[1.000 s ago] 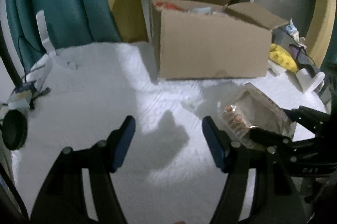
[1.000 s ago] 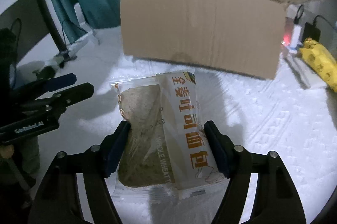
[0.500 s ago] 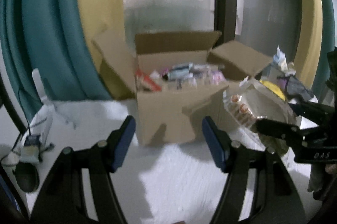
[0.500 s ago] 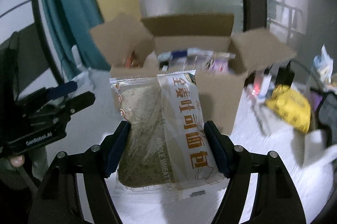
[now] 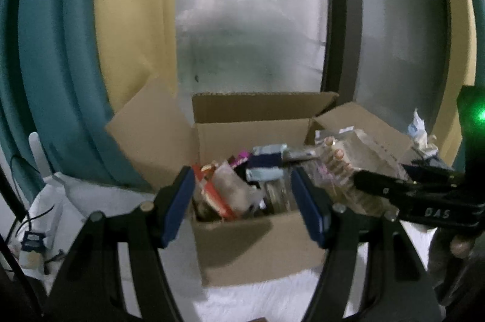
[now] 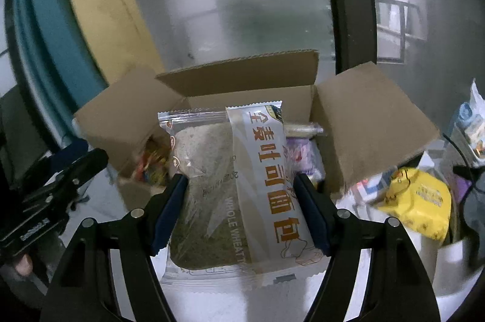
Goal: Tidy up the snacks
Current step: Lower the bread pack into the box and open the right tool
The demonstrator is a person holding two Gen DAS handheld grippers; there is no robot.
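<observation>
Crinkly plastic bread packet (image 6: 242, 185), corrugated box (image 6: 363, 134)

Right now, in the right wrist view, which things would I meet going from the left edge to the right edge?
Black left tool → clear whole-wheat bread packet → brown cardboard box's right flap → yellow snack bag.

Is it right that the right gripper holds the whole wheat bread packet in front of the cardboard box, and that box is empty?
Not empty. The left wrist view shows the cardboard box already holding snack packets. The rest stands: the right gripper holds the bread packet in front of it.
</observation>
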